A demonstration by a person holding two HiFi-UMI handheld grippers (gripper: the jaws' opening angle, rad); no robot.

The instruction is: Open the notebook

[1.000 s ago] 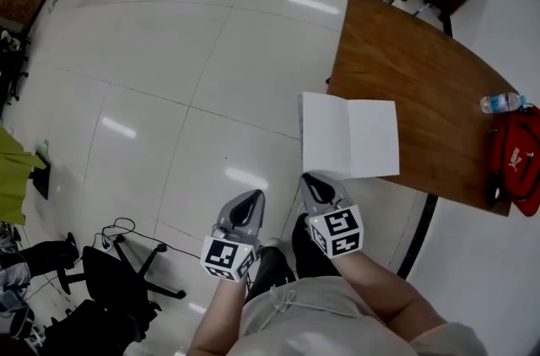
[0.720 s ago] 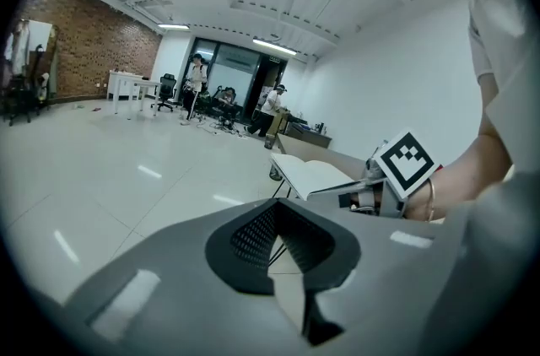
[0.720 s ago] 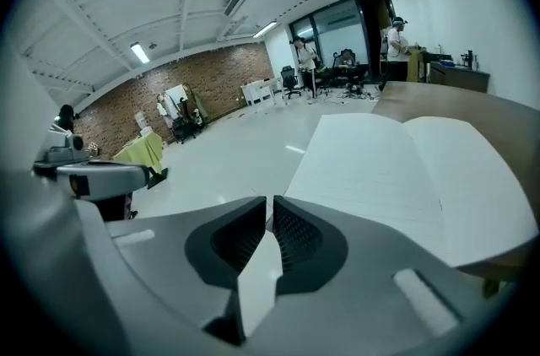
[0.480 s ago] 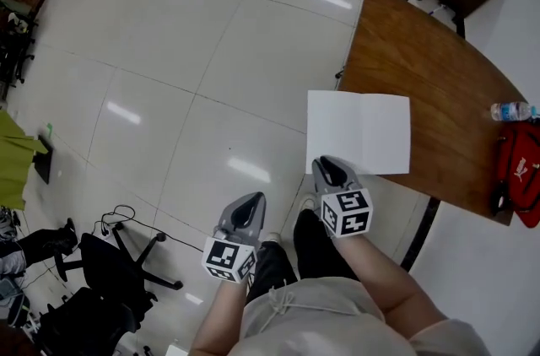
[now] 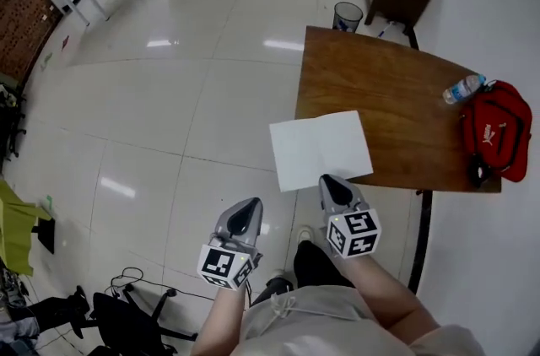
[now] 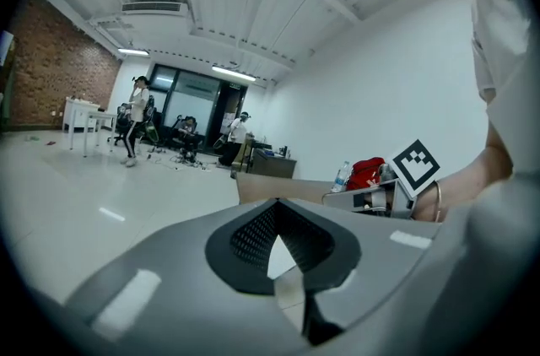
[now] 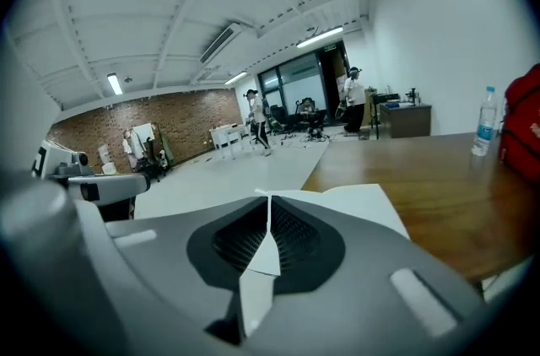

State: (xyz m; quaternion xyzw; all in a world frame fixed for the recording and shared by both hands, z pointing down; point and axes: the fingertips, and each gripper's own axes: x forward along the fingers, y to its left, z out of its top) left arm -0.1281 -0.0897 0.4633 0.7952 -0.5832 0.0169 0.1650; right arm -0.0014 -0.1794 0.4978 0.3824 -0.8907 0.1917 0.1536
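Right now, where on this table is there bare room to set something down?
The table is bare across its far half, from the open notebook back to the far edge. Another bare band lies between the notebook and the red bag. The right end is crowded with the bag and a bottle; the notebook fills the near left corner.

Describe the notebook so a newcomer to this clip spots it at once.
Find the brown table on the right of the head view. At its near left corner lies the notebook, spread open and overhanging the edge. It is the only flat white thing there; the bottle and red bag sit at the right end.
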